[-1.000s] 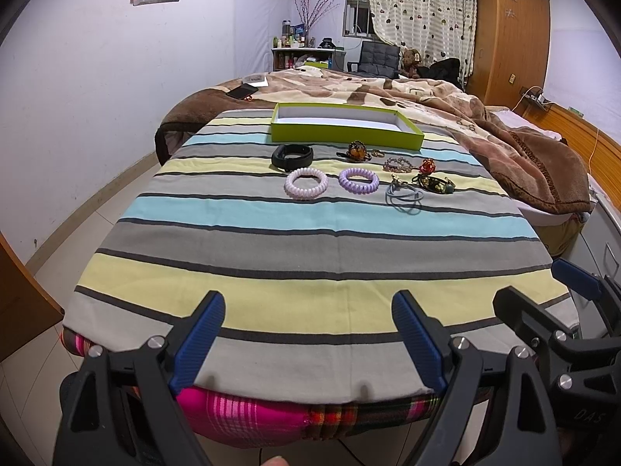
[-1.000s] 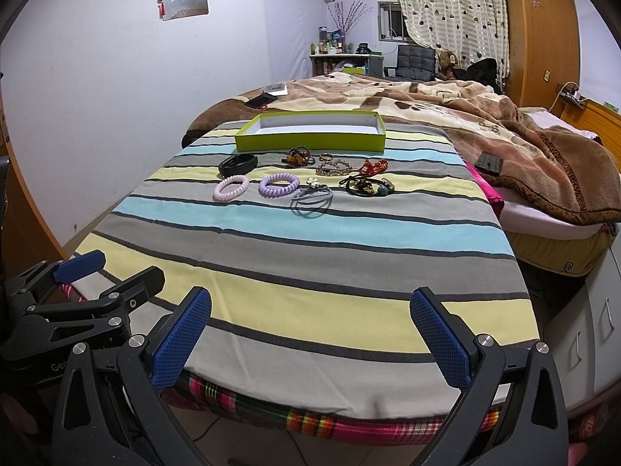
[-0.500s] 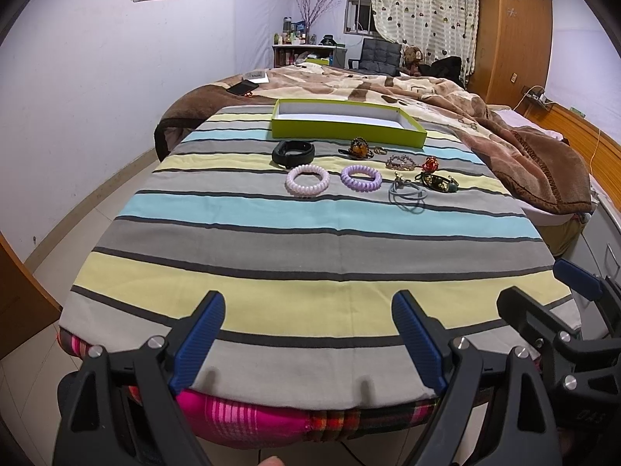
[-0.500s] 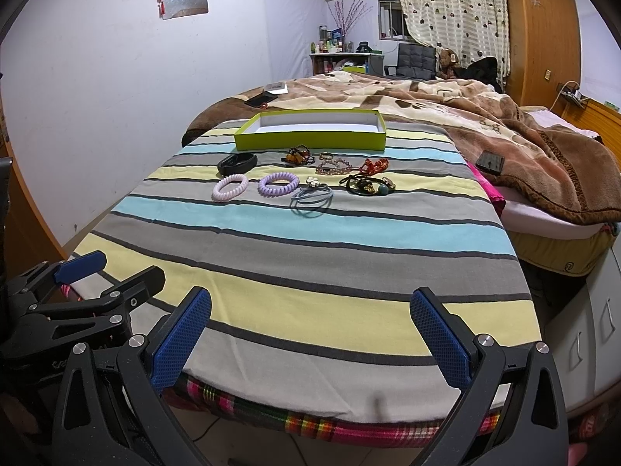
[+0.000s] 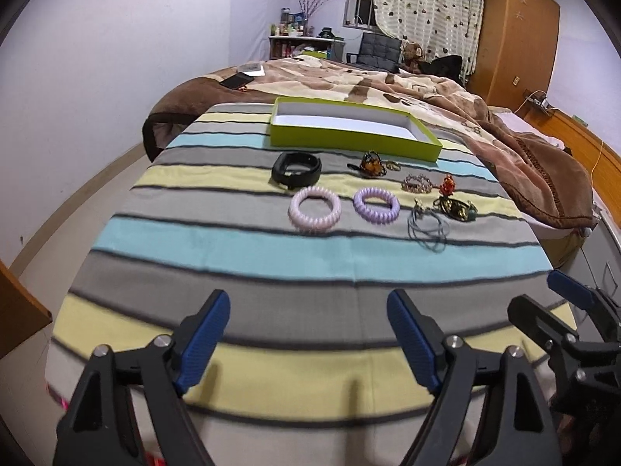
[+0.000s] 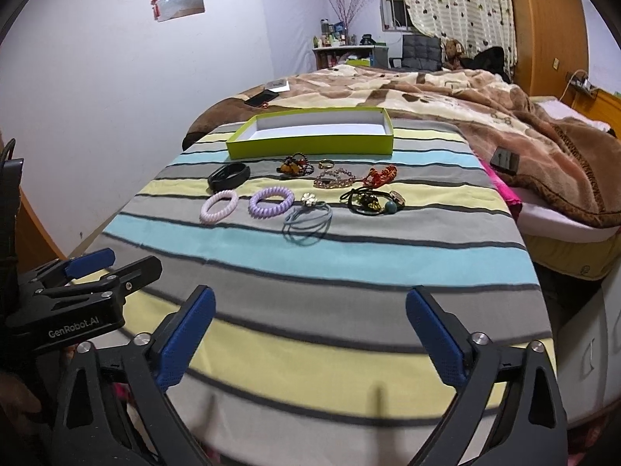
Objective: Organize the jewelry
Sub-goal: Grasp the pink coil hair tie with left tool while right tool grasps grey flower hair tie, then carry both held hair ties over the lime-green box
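Jewelry lies in a loose row on the striped tablecloth (image 5: 233,248): a black band (image 5: 297,169), a pink coil bracelet (image 5: 314,213), a purple coil bracelet (image 5: 376,205), grey hair ties (image 5: 427,225), beaded pieces (image 5: 417,183) and an amber charm (image 5: 370,164). An empty lime-green box (image 5: 349,126) stands behind them; it also shows in the right wrist view (image 6: 314,132). My left gripper (image 5: 308,330) and right gripper (image 6: 310,334) are open and empty over the table's near part, well short of the jewelry.
A bed with a brown blanket (image 5: 485,124) lies behind and right of the table. A phone (image 5: 236,79) rests on the blanket. A wooden wardrobe (image 5: 512,31) stands at the back right. White drawers (image 6: 590,349) stand right of the table.
Both grippers have moved forward over the table's near edge toward the jewelry; the objects look closer. Jaws stay open.
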The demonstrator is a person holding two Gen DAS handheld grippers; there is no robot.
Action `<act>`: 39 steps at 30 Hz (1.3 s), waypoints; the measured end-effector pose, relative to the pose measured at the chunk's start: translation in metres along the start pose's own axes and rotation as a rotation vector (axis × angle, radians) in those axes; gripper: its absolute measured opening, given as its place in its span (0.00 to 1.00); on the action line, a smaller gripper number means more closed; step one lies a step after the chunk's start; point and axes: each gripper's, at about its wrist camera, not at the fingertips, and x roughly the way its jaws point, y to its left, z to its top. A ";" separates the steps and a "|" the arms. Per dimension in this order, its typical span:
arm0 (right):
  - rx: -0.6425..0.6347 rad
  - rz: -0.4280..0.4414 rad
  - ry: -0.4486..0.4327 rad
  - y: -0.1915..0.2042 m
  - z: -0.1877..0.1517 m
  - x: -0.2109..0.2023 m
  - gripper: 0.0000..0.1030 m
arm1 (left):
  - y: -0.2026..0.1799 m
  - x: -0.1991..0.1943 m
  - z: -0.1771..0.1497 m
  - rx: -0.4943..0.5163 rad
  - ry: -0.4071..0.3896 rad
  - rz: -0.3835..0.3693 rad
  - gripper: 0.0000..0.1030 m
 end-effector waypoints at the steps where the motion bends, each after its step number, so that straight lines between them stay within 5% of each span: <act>1: 0.001 0.003 0.004 -0.001 0.004 0.005 0.88 | 0.001 0.004 0.005 0.003 0.003 0.000 0.77; 15: 0.055 0.025 0.106 -0.014 0.050 0.080 0.57 | 0.020 0.073 0.057 -0.012 0.070 0.016 0.60; 26: 0.049 0.004 0.196 -0.015 0.057 0.117 0.33 | 0.007 0.105 0.066 0.053 0.143 0.028 0.34; 32: 0.019 -0.049 0.196 -0.016 0.058 0.119 0.04 | 0.003 0.109 0.066 0.075 0.141 0.056 0.17; 39: 0.005 -0.028 0.189 -0.017 0.056 0.114 0.02 | 0.003 0.104 0.063 0.079 0.128 0.047 0.10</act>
